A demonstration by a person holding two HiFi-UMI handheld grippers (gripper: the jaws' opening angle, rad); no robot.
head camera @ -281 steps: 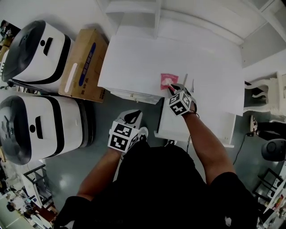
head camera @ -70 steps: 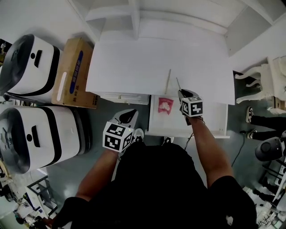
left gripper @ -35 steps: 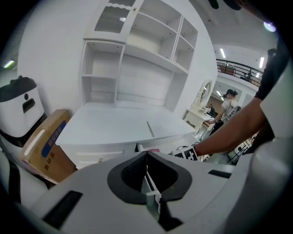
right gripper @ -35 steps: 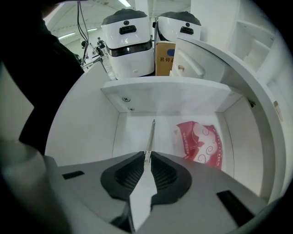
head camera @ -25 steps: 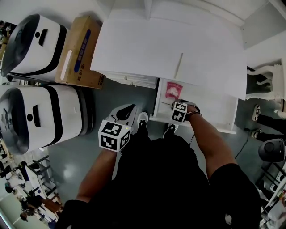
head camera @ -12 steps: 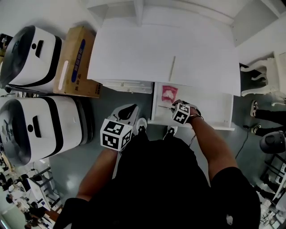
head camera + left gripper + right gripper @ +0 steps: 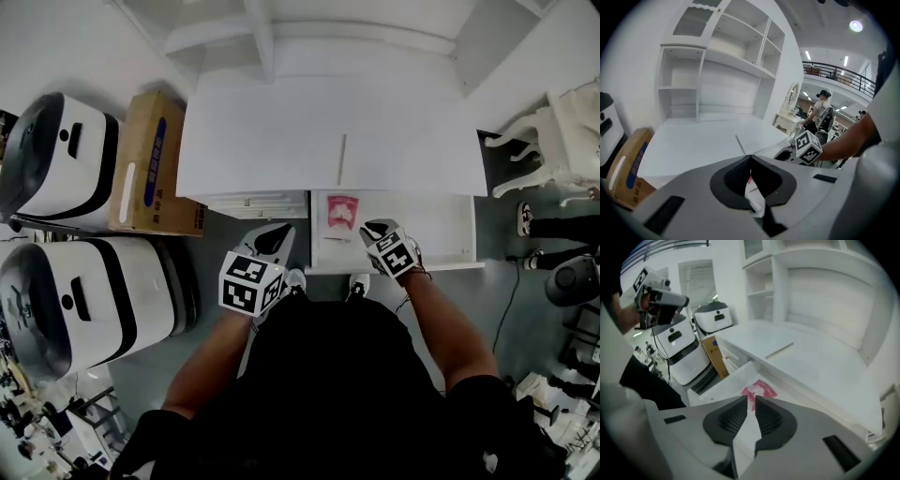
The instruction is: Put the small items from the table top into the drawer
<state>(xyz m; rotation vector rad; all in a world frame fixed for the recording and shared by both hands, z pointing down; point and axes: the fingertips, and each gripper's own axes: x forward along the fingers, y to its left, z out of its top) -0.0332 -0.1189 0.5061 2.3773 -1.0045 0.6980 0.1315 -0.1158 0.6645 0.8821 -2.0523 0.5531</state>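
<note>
**Right tongs** [image 7: 751, 401]: tips parted by a narrow slit, nothing between them. Held low over the open drawer [image 7: 723, 379], near its front edge, pointing towards the tabletop [image 7: 815, 364].

**Left tongs** [image 7: 750, 159]: tips pressed together, empty. Held in front of the tabletop, left of the drawer and clear of it. Their view takes in the marker cube of the right tongs off to the right.

**Pink packet** [image 7: 758, 391]: lies flat on the drawer floor, towards the back left, just beyond the tips of the right tongs and not touching them.

**Drawer**: white, pulled out from under the right half of the tabletop. In the head view the packet [image 7: 341, 211] sits in its left portion.

**Thin stick** [image 7: 342, 159]: pale, lies on the tabletop close to its front edge, above the drawer.

**Tabletop**: white, with a white shelf unit [image 7: 722, 70] rising behind it.

**Cardboard box** [image 7: 155, 159]: stands on the floor against the tabletop's left side.

**Two white machines** [image 7: 66, 220]: on the floor left of the box.

**White ornate chair** [image 7: 553, 131]: right of the tabletop.
</note>
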